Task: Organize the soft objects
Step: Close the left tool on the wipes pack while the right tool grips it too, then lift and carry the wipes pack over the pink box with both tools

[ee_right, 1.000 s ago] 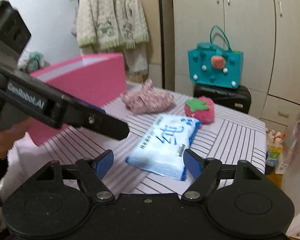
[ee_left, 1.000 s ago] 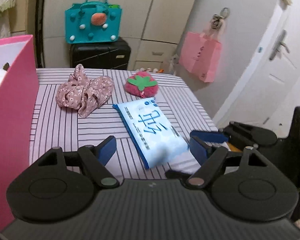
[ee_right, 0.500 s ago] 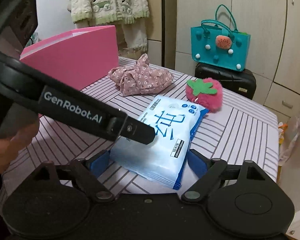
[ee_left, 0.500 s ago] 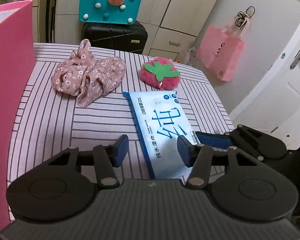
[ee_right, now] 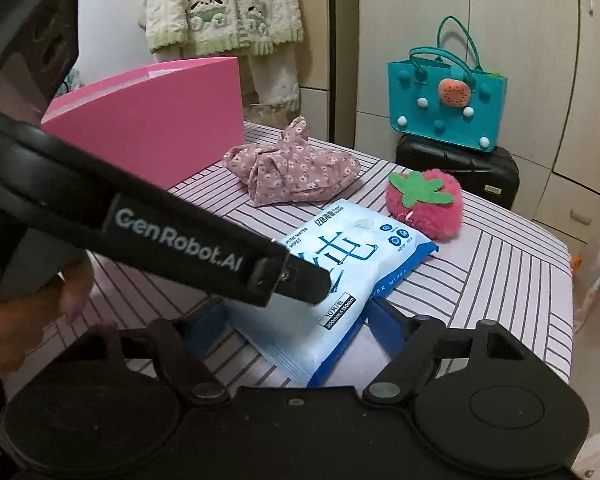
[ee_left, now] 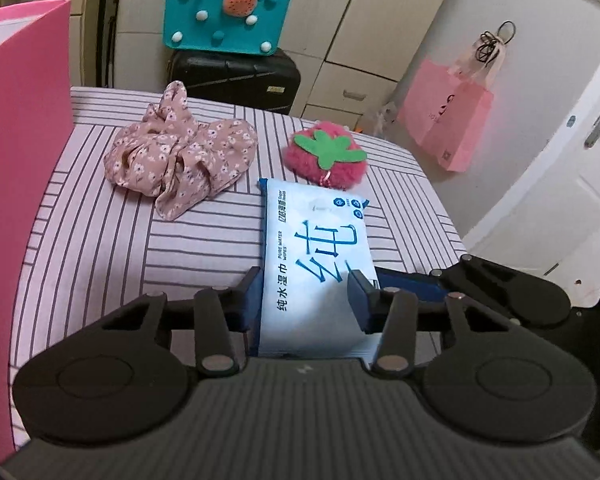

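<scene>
A blue-and-white pack of wet wipes [ee_left: 320,264] lies on the striped table [ee_left: 100,248]. My left gripper [ee_left: 306,300] is shut on its near end, blue pads pressing both long sides. My right gripper [ee_right: 296,320] is open, its fingers either side of the same pack [ee_right: 340,280] without pressing it. A pink floral cloth [ee_left: 180,156] and a pink plush strawberry [ee_left: 328,156] lie farther back. They also show in the right wrist view: the cloth [ee_right: 292,172], the strawberry [ee_right: 424,204].
A tall pink box [ee_left: 20,184] stands at the table's left edge; it also shows in the right wrist view [ee_right: 148,124]. Behind the table a teal bag [ee_left: 228,12] sits on a black suitcase [ee_left: 236,76]. A pink paper bag [ee_left: 448,120] hangs by the door.
My left gripper moved forward over the wipes pack and closed on it. My right gripper moved closer, bringing its open fingers around the pack's near end.
</scene>
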Tool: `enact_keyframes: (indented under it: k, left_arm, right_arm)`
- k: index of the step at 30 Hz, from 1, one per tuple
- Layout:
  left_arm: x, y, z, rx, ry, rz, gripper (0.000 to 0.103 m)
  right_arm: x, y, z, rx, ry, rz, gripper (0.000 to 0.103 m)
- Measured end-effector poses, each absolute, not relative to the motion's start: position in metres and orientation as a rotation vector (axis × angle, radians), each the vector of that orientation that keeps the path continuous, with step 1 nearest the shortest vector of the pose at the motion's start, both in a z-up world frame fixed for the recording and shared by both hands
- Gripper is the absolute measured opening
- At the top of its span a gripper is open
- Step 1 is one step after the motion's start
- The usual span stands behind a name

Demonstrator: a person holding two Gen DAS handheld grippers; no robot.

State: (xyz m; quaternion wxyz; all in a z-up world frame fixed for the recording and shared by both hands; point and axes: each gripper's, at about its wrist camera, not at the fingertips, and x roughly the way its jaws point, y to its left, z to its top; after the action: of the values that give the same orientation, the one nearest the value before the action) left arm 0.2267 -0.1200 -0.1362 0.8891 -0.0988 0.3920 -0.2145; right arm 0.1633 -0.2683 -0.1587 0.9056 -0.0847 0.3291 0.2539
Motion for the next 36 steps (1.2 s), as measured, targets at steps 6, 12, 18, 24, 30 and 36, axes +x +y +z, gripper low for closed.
enact_keyframes:
  k: [6, 12, 18, 24, 30, 36]
  left_arm:
    - [0.225, -0.113, -0.139, -0.235, 0.797, -0.482, 0.044]
    - [0.217, -0.112, -0.139, -0.236, 0.782, -0.508, 0.043]
    - [0.201, -0.112, -0.132, -0.173, 0.810, -0.541, 0.042]
    - [0.181, -0.106, -0.122, -0.115, 0.842, -0.585, 0.042]
    - [0.158, -0.102, -0.110, -0.042, 0.877, -0.611, 0.042]
    - [0.138, -0.097, -0.102, 0.010, 0.928, -0.638, 0.042]
  right_arm:
    - [0.159, -0.269, -0.160, -0.154, 0.656, 0.503, 0.069]
    - [0.148, -0.262, -0.159, -0.162, 0.628, 0.457, 0.063]
    - [0.134, -0.260, -0.154, -0.153, 0.635, 0.455, 0.062]
    - [0.115, -0.255, -0.148, -0.155, 0.664, 0.469, 0.062]
    - [0.095, -0.254, -0.137, -0.101, 0.713, 0.494, 0.062]
    - [0.078, -0.251, -0.132, -0.038, 0.765, 0.517, 0.062]
